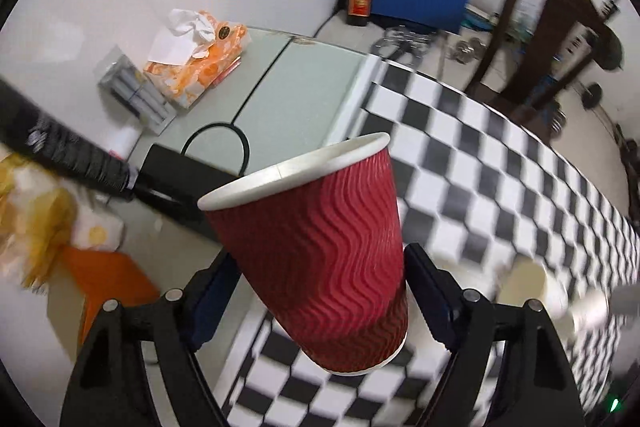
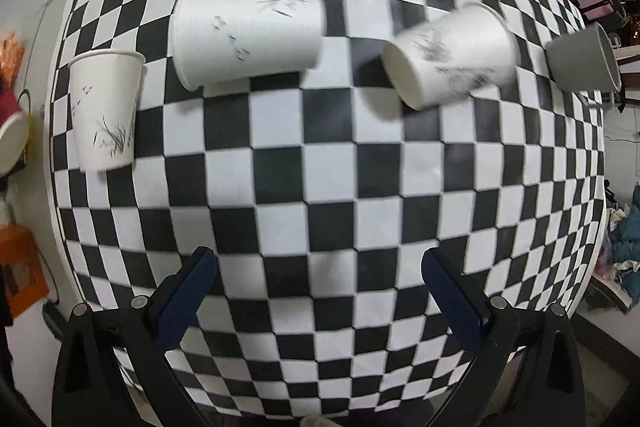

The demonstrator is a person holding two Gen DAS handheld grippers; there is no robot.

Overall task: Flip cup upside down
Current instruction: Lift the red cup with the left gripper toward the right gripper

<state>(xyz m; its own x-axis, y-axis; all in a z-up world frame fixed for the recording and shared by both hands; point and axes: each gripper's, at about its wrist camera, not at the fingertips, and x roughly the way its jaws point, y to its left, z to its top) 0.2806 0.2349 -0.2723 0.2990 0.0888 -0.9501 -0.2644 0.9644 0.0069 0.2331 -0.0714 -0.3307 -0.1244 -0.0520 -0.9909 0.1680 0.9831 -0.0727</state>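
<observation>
I have the red cup [image 1: 316, 259] clamped in my left hand-held gripper [image 1: 320, 291], its two fingers pressing the ribbed wall low down at 9 and 3 o'clock from the cup's middle. The cup hangs clear above the checkered surface [image 1: 500, 155], mouth uppermost, its long axis leaning so the white rim points toward 11 o'clock and the base toward 5 o'clock. To my eye the turn is barely begun: the rim has to swing right round until it faces down. My left side alone has the cup; my right hand-held gripper [image 2: 320, 291] hovers over the surface with fingers spread wide, gripping nothing. Ahead of it stand and lie three white cups: one upright [image 2: 106, 107] at 10 o'clock, two on their sides [image 2: 248, 39] [image 2: 452, 55] further on
</observation>
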